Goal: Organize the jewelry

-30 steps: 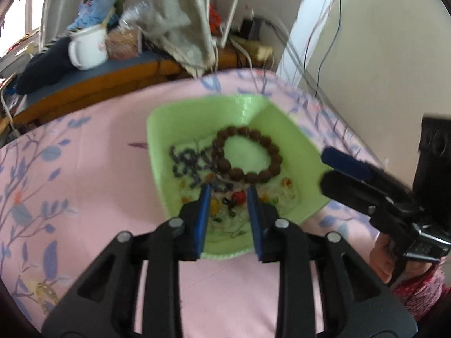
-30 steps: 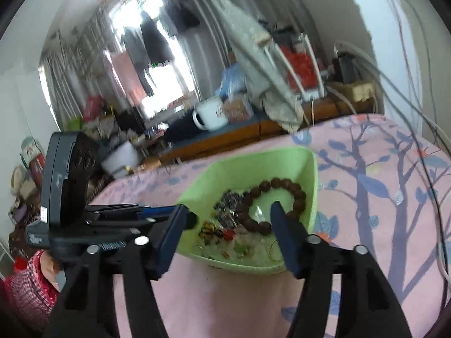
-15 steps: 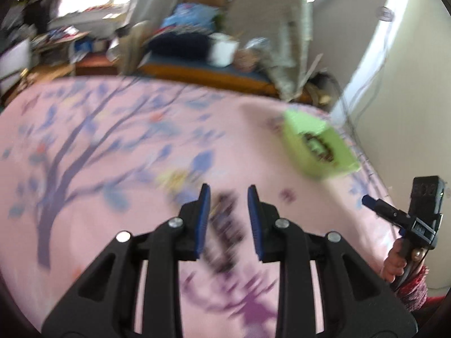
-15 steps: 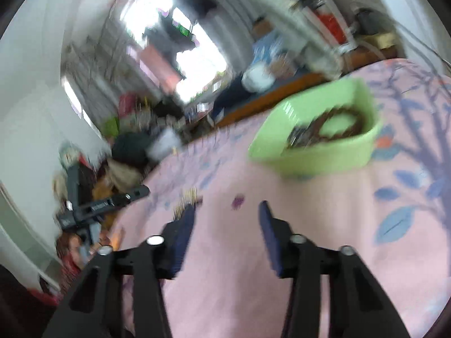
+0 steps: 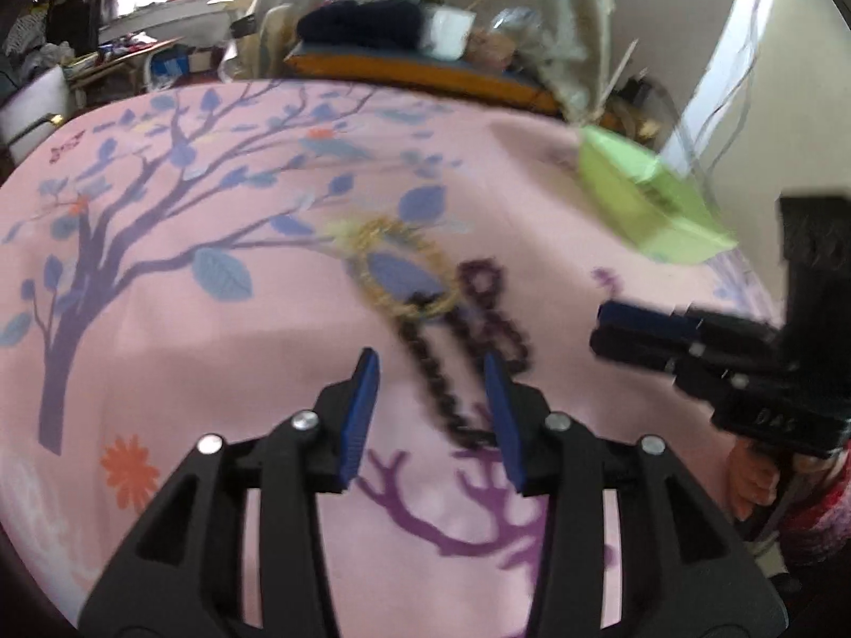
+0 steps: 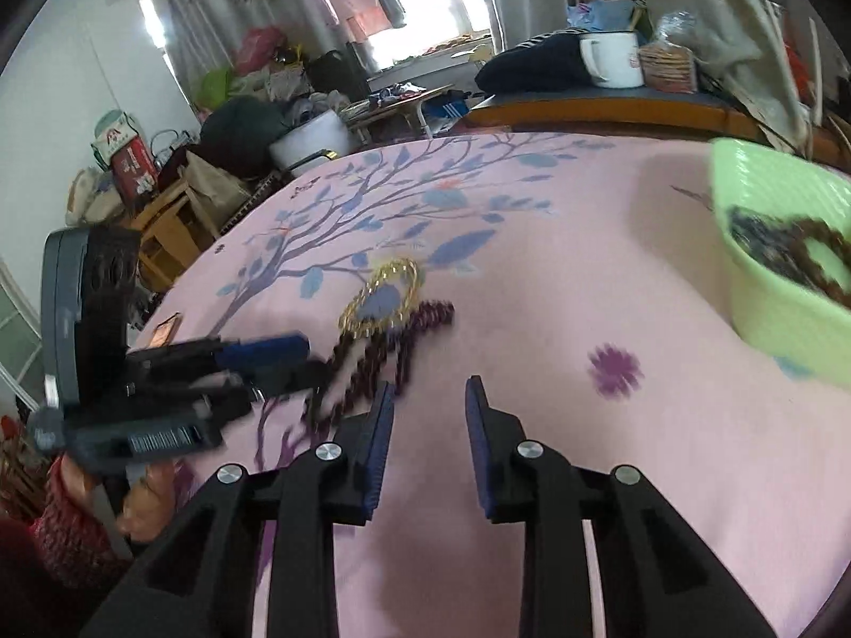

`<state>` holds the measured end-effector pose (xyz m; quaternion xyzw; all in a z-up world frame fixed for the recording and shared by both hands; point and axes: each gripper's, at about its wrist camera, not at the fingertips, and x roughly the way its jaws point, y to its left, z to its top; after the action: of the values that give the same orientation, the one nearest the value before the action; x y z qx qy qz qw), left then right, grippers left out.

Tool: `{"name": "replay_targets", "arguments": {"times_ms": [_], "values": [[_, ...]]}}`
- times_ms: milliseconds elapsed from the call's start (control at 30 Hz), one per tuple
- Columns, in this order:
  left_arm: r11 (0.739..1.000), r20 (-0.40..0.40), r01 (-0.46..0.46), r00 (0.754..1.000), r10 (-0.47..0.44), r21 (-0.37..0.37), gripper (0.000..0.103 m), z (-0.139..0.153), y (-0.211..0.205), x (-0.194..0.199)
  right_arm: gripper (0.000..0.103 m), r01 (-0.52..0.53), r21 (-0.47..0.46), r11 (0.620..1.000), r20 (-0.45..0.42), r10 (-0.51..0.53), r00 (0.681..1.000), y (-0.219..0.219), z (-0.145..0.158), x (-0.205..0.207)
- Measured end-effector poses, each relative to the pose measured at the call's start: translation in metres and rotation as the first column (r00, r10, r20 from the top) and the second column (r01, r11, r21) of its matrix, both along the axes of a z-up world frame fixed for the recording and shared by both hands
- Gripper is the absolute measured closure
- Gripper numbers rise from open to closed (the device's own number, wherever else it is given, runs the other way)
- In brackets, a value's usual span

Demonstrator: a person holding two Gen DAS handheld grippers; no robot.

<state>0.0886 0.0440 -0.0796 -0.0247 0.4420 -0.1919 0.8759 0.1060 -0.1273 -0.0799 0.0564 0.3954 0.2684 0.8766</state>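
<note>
A dark purple bead necklace lies in loops on the pink floral cloth, with a gold chain bracelet just beyond it. My left gripper is open, low over the near end of the necklace, fingers on either side. My right gripper is open and empty, just right of the necklace and the gold bracelet. The green tray at the right holds a brown bead bracelet and small jewelry. The tray also shows in the left wrist view.
The pink cloth covers the whole table. Behind its far edge is a wooden bench with a white mug, a dark bundle and packets. Furniture and bags crowd the room at the left.
Both grippers have swung away from the green tray toward the necklace and gold bracelet on the cloth. The left gripper's jaws have widened around the necklace.
</note>
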Motion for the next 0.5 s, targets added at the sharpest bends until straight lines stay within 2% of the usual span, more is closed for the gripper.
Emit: {"name": "replay_targets", "arguments": {"times_ms": [33,100,267,333,367,433,500], "values": [[1.000,0.025,-0.003,1.000,0.003,0.007,0.067,-0.001,0.000,-0.002,0.103,-0.006,-0.013,1.000,-0.001,0.006,1.000,0.005,-0.001,0.002],[0.999,0.048,-0.012,0.999,0.010,0.044,0.080,-0.003,0.001,-0.004,0.103,-0.024,-0.042,0.999,-0.003,0.024,1.000,0.015,-0.003,0.012],[0.999,0.039,-0.035,0.999,0.034,0.005,0.086,-0.004,0.010,0.000,0.103,-0.020,-0.083,0.996,-0.006,0.019,1.000,0.031,-0.004,0.043],[0.999,0.035,-0.037,0.999,0.038,-0.008,0.086,-0.004,0.012,-0.001,0.103,-0.036,-0.089,0.995,-0.042,0.033,0.999,0.035,-0.011,0.054],[0.999,0.036,-0.037,0.999,0.038,-0.009,0.086,-0.004,0.012,-0.001,0.103,-0.044,-0.076,0.996,-0.046,0.041,0.998,0.035,-0.012,0.057],[0.999,0.036,-0.036,0.999,0.036,-0.006,0.086,-0.004,0.013,-0.001,0.103,-0.058,-0.126,0.990,-0.032,0.054,0.998,0.036,-0.011,0.057],[1.000,0.038,-0.028,0.999,0.028,0.008,0.086,-0.003,0.011,-0.002,0.103,-0.069,-0.108,0.992,-0.046,0.065,0.997,0.029,-0.012,0.052]]}}
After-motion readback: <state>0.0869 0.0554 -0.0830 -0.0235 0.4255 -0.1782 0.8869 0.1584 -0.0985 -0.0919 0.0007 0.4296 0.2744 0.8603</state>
